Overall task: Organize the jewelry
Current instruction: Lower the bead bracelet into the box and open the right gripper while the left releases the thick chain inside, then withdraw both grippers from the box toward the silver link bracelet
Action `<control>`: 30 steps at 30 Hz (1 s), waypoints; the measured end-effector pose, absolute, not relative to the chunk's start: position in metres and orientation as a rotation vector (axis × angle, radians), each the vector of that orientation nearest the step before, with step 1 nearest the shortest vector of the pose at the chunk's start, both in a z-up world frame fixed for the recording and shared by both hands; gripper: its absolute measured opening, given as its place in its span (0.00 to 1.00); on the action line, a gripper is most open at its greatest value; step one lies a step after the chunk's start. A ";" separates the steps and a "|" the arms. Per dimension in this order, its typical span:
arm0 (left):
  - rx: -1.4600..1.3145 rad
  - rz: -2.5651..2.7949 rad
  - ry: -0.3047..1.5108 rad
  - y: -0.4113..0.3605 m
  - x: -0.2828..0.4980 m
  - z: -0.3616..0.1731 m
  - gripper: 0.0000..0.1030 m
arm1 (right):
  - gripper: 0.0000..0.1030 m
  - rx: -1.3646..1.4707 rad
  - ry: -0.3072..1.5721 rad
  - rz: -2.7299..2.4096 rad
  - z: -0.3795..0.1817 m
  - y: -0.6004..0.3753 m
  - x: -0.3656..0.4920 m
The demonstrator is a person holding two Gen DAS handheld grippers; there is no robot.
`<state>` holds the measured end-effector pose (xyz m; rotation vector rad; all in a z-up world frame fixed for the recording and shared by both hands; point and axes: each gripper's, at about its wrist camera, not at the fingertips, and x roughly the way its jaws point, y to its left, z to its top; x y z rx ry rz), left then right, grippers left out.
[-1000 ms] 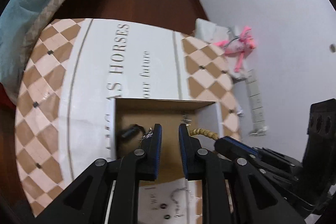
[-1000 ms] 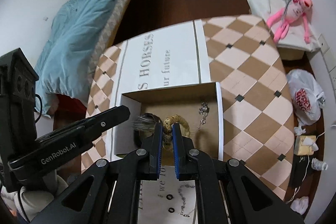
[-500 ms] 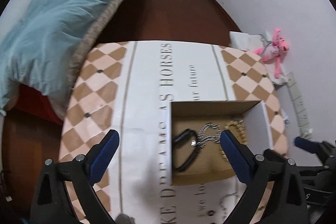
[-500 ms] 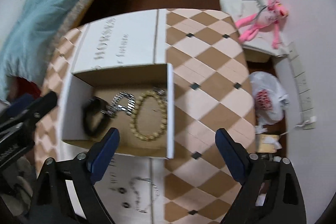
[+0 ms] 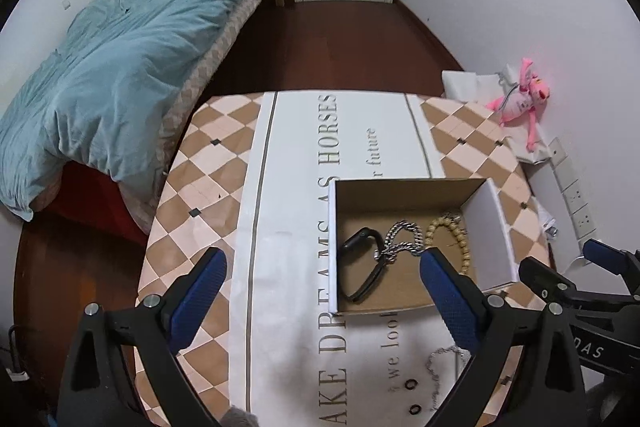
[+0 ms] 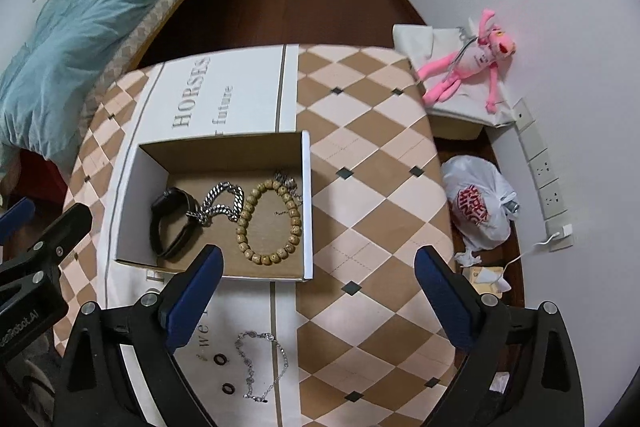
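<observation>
Both grippers hang above the desk with their blue-padded fingers spread wide and nothing between them. The left gripper (image 5: 320, 277) is released, and just ahead of its right finger sits the cardboard box (image 5: 408, 189), open at the top. The right gripper (image 6: 318, 273) is released too, with that same box (image 6: 306, 203) just ahead of its left finger.

Inside the box, from the right gripper's view: a black watch (image 6: 170, 223) lies farthest left, a silver chain bracelet (image 6: 222, 203) curls right beside it and touches its strap, and a wooden bead bracelet (image 6: 270, 223) lies flat as a ring to the right, close to the box wall. A small silver piece (image 6: 286, 183) sits at the far end of the beads; its details are too fine to tell.

Closer in, below the right gripper between its fingers, a thin silver necklace (image 6: 262, 365) lies loose on the white cloth (image 6: 244, 91), with two small black rings (image 6: 224, 373) just to its left. All three are outside the box.

Farther out right, a pink plush toy (image 6: 470, 65) lies by the wall, and a white plastic bag (image 6: 478, 207) sits on the floor. To the far left lies a blue blanket (image 5: 116, 75) on a bed.
</observation>
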<state>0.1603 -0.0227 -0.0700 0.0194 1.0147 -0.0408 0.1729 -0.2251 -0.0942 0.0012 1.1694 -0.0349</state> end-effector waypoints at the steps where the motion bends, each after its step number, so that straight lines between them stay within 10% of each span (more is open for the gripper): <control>1: 0.018 -0.044 1.005 -0.023 0.157 -0.065 0.96 | 0.95 0.005 1.155 -0.036 -0.089 -0.226 0.170; 19: 0.066 0.047 1.101 -0.015 0.086 -0.120 0.96 | 0.94 0.172 1.323 0.052 -0.167 -0.236 0.066; 24: 0.076 0.086 1.184 -0.005 0.065 -0.160 0.96 | 0.67 0.223 1.348 0.120 -0.202 -0.225 0.039; 30: 0.066 0.110 1.216 0.006 0.053 -0.177 0.96 | 0.66 0.081 1.269 0.175 -0.213 -0.193 0.026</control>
